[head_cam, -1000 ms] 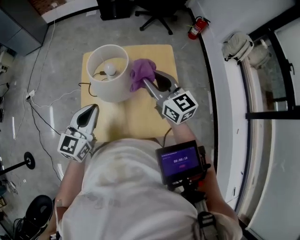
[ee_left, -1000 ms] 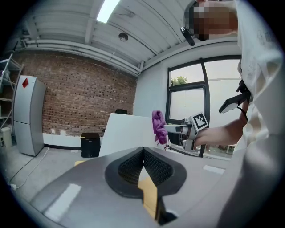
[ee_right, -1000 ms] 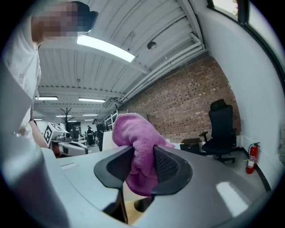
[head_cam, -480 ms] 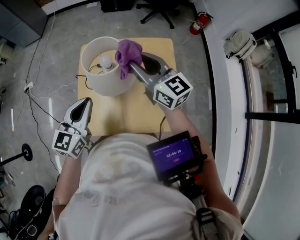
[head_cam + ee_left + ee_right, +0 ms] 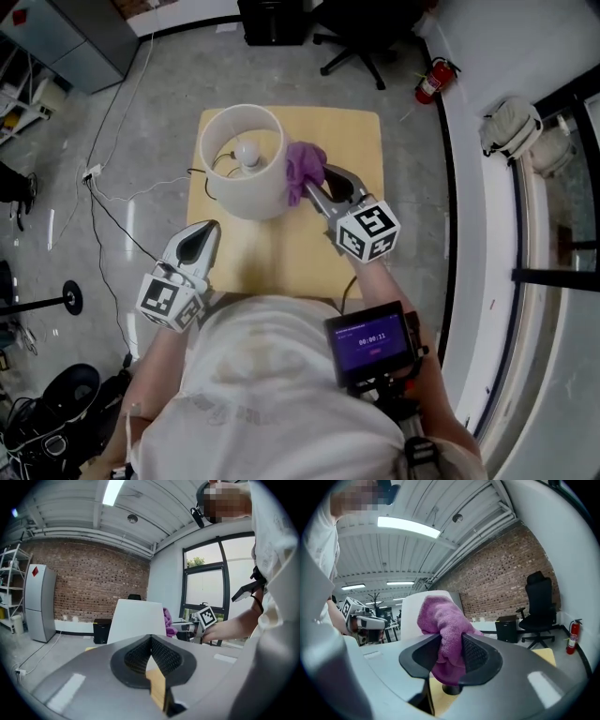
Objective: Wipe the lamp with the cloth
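Head view, looking steeply down: a white lamp (image 5: pixel 248 199) with a drum shade stands at the far left of a small pale wooden desk (image 5: pixel 272 253). Its bulb (image 5: pixel 247 150) shows through the shade's open top. Your right tongs (image 5: pixel 312 185) reach in from the right and hold a purple cloth (image 5: pixel 305 166) against the shade's right outer wall. Your left tongs (image 5: pixel 208 232) hover by the desk's near left edge, apart from the lamp. Grey concrete floor (image 5: pixel 412 187) surrounds the desk. A black office chair (image 5: pixel 361 37) and a red fire extinguisher (image 5: pixel 432 82) sit beyond it.

Left gripper view: only here can you see that the left tongs are pressed together with nothing between them. Past them the shade stands side-on, with the cloth at its right edge. Behind are a brick wall (image 5: pixel 93 583) and a tall window (image 5: pixel 211 588).

Right gripper view: only here is the grip clear. The right tongs pinch a bunched fold of the cloth between their ribbed pads, and the shade rises just behind it.
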Motion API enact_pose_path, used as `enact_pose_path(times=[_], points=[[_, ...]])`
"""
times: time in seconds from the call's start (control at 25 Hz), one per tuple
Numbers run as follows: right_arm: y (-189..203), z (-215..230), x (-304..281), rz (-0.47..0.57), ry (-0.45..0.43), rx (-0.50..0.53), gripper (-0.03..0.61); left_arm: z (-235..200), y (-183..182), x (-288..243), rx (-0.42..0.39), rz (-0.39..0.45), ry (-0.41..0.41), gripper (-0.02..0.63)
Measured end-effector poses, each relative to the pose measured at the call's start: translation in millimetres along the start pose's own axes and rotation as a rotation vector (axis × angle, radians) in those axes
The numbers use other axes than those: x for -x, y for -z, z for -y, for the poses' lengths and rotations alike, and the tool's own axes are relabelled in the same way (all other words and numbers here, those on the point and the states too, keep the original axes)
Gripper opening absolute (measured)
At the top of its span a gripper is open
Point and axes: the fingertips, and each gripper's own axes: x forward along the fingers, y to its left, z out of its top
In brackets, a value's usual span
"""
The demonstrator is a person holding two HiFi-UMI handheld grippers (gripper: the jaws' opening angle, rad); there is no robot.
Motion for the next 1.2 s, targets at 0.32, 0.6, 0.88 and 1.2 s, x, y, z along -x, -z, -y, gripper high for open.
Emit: enact_pose_path(times=[0.32, 0.6, 0.88, 1.2], points=[[58, 20, 1, -0.141, 0.034, -0.031, 0.140, 5, 5, 5, 0.006, -0.001, -0.044, 0.002], [44, 42, 13, -0.120, 0.071, -0.033, 0.140, 12, 0, 2, 0.004, 0.011, -0.054, 0.002], [-41, 47, 6, 0.038, -0.006, 0.004, 0.140, 17, -7, 2, -0.006, 0.024, -0.069, 0.002], [-114, 9, -30, 0.105, -0.201, 0.148, 0.140, 14, -6, 14, 0.004, 0.022, -0.125, 0.002]])
